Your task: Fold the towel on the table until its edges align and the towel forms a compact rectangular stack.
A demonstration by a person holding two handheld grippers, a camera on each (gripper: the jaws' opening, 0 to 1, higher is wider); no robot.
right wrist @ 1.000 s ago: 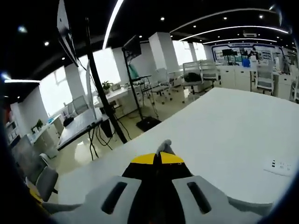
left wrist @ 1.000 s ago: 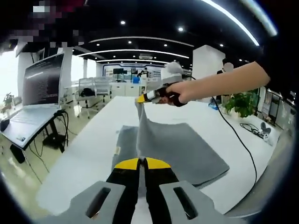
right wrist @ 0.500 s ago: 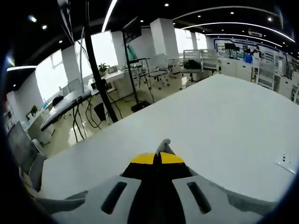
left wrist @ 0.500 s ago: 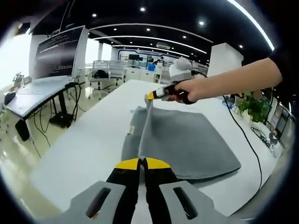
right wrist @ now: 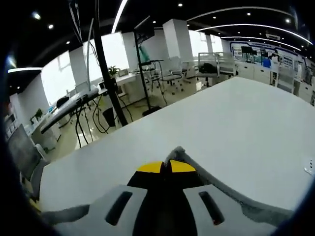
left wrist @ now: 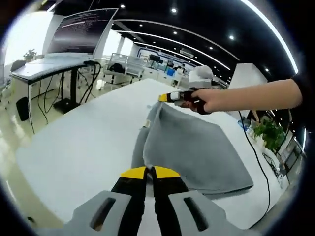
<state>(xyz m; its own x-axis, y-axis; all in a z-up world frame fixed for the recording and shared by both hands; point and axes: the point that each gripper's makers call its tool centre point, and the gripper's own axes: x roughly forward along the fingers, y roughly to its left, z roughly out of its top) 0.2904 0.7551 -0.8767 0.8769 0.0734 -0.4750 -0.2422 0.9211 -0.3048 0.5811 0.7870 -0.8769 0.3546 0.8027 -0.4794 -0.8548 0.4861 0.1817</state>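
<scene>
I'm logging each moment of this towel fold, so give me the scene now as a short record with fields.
towel: grey towel, part lying on the white table, one edge lifted
left gripper: left gripper with jaws shut on the near towel corner
right gripper: right gripper with jaws shut on the far corner, held by a hand
fold state: not yet a compact stack
surroundings: monitor, cable on the table

In the left gripper view, the towel (left wrist: 197, 147) is lying on the table (left wrist: 78, 142). The left gripper (left wrist: 150, 170) is pinching its near corner; the right gripper (left wrist: 170, 98) is clamping its far corner. A monitor (left wrist: 81, 30) is standing beyond the table's left edge.
</scene>
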